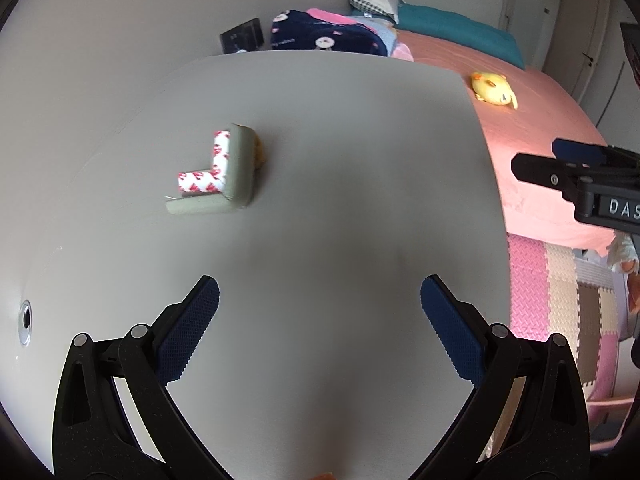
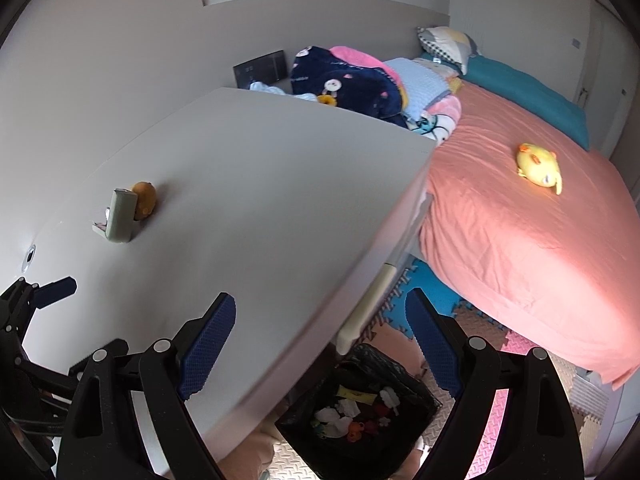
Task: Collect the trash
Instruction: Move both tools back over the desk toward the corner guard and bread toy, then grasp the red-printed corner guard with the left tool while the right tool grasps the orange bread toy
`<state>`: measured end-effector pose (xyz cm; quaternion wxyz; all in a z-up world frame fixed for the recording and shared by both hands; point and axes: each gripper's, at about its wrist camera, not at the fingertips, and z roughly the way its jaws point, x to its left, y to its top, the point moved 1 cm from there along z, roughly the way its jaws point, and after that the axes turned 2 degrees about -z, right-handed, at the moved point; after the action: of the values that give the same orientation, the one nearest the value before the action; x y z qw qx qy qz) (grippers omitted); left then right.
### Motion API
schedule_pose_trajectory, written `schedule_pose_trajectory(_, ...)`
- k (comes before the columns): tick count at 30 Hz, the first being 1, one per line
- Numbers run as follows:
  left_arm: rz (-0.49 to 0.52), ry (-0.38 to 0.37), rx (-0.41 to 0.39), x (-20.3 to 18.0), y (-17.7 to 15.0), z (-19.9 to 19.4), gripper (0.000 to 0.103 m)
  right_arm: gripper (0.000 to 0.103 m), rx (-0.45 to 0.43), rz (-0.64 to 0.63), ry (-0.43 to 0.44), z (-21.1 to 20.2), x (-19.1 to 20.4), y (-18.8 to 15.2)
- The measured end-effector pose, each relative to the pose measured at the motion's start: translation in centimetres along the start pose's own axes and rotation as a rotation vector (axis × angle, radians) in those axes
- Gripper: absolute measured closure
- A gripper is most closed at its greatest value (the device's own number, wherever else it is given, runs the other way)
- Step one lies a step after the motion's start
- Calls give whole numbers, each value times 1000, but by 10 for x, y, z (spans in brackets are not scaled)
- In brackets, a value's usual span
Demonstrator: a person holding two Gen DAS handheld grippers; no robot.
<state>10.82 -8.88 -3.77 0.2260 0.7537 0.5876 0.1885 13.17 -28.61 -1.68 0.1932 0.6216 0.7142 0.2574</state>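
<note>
Corner guard (image 1: 224, 172): you have it lying far-left on the counter (image 1: 340, 168), orange toy (image 2: 144, 199) touching behind.
Bin (image 2: 360, 404): floor, below counter edge, already holding scraps.
Left tool (image 1: 320, 320): yours, spread wide, empty.
Right tool (image 2: 320, 336): spread wide, empty.

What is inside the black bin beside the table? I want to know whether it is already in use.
The black bin holds crumpled white scraps, a yellow wrapper and small orange and red bits. The right claw's arms hide its edges, and anything beneath the top layer is covered.
</note>
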Motion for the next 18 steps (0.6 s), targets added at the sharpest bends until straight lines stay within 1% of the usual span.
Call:
schedule_pose_trajectory(5,-37,16,-14,23,11,8,5,16,12,-16,26,17,11,9)
schedule_pose_trajectory(11,-74,23,-8,46,22,21,5,16,34,-34,51,37,24,18)
schedule_pose_trajectory(18,-99,22,6,63,30,38,5,16,47,-50,74,53,38,30)
